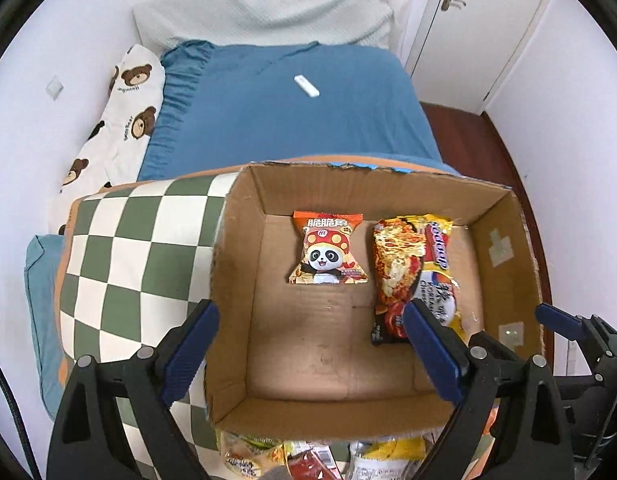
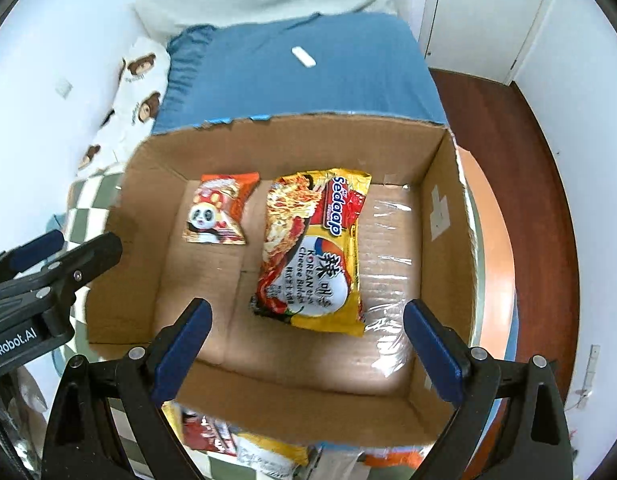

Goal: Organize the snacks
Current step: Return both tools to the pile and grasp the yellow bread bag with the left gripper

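An open cardboard box [image 1: 244, 216] [image 2: 436, 184] stands on a checkered cushion [image 1: 132, 248]. Inside lie an orange panda snack packet [image 1: 328, 250] [image 2: 218, 216] on the left and a yellow Sedaap noodle packet [image 1: 416, 272] [image 2: 316, 248] on the right. My left gripper [image 1: 312, 344] is open and empty, above the box's near side. My right gripper [image 2: 308, 344] is open and empty, above the box's near wall; it also shows at the right edge of the left wrist view [image 1: 564, 324]. More snack packets [image 1: 316, 458] [image 2: 244, 440] lie below the box's near wall, partly hidden.
A bed with a blue sheet [image 1: 292, 120] lies behind the box, with a white remote [image 1: 306, 86] on it. A bear-print pillow [image 1: 120, 120] lies at the left by the wall. A white door [image 1: 476, 28] and wooden floor [image 1: 488, 140] are at the right.
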Tool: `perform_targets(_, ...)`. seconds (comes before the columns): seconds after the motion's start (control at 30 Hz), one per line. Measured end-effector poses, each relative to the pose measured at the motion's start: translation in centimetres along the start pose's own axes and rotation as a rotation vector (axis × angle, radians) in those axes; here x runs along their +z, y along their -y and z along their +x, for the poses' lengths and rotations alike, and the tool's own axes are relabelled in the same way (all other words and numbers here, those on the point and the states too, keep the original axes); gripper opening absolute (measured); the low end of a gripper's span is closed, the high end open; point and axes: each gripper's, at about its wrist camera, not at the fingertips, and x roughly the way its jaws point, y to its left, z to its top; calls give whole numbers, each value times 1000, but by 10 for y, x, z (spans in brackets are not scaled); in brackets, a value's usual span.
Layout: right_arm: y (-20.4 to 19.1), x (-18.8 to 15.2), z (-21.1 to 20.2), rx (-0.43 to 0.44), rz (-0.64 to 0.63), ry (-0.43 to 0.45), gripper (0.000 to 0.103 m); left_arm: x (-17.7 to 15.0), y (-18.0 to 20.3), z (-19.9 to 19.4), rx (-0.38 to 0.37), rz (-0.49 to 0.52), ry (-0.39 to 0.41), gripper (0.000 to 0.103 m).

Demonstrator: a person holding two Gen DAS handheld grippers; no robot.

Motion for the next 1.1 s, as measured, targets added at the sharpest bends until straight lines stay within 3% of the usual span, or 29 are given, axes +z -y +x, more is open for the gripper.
perform_targets(0.2,-3,-26,-39,48,31,92,99,-26,-6,-33,-19,-12,43,94)
perform_targets(0.4,-4,-80,-51,93,62,118,98,-89,-19,-35,13,36,36,94)
perform_targets(0.53,-1,-133,-27,132,107,55,99,-151,-23,-3,117,202,-40,94)
perform_targets(0.7,5,-186,14,186,191,-48,99,-206,-36,38,151,343,-175,94)
perform_targets(0.8,5,-206,34,195,215,-89,99,-225,-37,48,171,436,-200,94)
perform_targets(0.93,10,-216,48,188,246,-90,99,-236,-29,63,205,578,-215,94)
perform_targets(1.1,13,-205,57,180,271,-72,99,-246,-15,86,260,779,-240,94)
